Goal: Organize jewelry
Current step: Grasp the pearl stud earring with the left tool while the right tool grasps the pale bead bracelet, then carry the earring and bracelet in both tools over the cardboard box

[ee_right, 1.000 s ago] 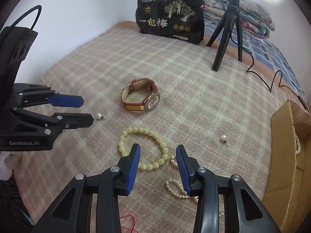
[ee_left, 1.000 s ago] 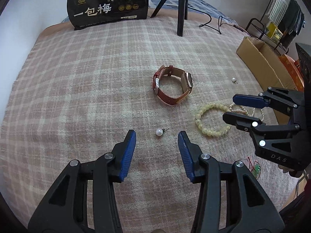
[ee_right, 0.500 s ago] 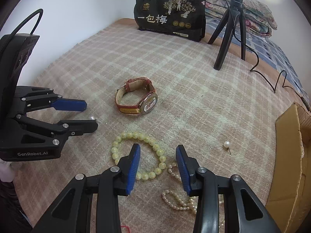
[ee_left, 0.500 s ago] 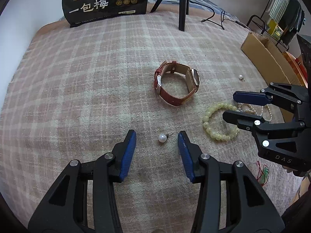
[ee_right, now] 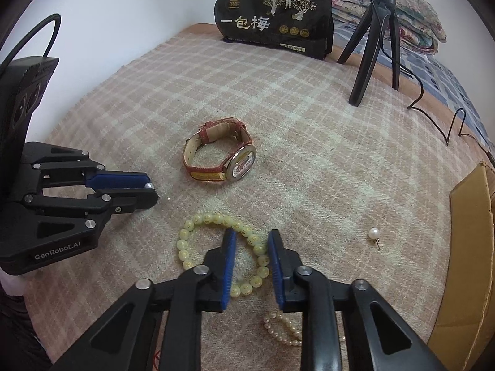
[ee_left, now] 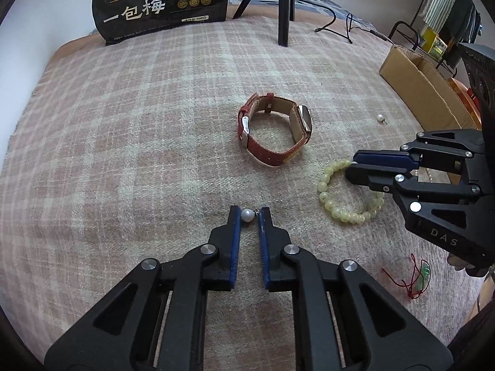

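My left gripper (ee_left: 248,213) is low on the plaid blanket (ee_left: 123,142), fingers pinched narrow around a pearl stud earring (ee_left: 248,215). The pearl sits between the blue pads (ee_left: 235,232) at the tips, touching the left one; its post points at the right pad. From the right wrist view the pearl only peeks out at the fingertip.

My right gripper (ee_right: 251,241) is part open, nothing clamped. Its fingers straddle the near-right arc of the pale yellow bead bracelet (ee_right: 185,241), which lies flat on the blanket. A small pearl strand bracelet (ee_right: 283,327) lies just beneath that gripper, partly hidden.

The red-strap wristwatch (ee_left: 273,133) sits on its side mid-blanket, well apart from both grippers. A second pearl stud earring (ee_right: 373,234) lies to the right near the cardboard box (ee_right: 470,247). A black snack bag (ee_right: 275,21) and tripod (ee_right: 374,37) stand at the far edge. A red string charm (ee_left: 417,278) lies near right.
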`<state>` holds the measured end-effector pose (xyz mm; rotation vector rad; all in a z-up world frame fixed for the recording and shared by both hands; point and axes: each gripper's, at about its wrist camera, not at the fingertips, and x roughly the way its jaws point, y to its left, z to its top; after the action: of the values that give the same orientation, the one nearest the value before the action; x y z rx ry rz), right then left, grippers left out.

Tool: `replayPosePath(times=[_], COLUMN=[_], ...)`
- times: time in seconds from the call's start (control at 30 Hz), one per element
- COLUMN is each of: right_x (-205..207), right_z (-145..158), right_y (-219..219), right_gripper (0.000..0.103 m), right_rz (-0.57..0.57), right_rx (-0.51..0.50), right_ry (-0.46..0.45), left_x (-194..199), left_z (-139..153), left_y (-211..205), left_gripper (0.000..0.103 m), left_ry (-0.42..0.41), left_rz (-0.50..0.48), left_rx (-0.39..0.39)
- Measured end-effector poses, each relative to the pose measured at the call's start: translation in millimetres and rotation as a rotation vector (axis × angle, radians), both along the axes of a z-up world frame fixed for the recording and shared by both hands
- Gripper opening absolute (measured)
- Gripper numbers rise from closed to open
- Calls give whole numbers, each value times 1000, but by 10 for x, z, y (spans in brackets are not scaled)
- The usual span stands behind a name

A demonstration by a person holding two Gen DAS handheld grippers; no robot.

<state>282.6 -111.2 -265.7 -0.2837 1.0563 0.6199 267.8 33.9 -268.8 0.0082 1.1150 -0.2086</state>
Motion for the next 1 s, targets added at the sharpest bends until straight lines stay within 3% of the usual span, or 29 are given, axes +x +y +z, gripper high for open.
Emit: replayPosePath(times=[0.07,0.33,1.0], right_x=[-2,-35,-209], right_z=[5,148,958], right_y=[9,-21,-356], right_gripper=[7,6,5], right_rz=[-1,-13,-100], right_rx=[2,38,115], right_ry=[-4,-27,-197], left_x=[-2,-26,-203], left_z=[3,105,846], left_y=[0,56,-94], left_gripper=[10,10,10], left_ry=[0,-16,-163], left_rz=[0,21,3], left_rx=[1,-13,-89])
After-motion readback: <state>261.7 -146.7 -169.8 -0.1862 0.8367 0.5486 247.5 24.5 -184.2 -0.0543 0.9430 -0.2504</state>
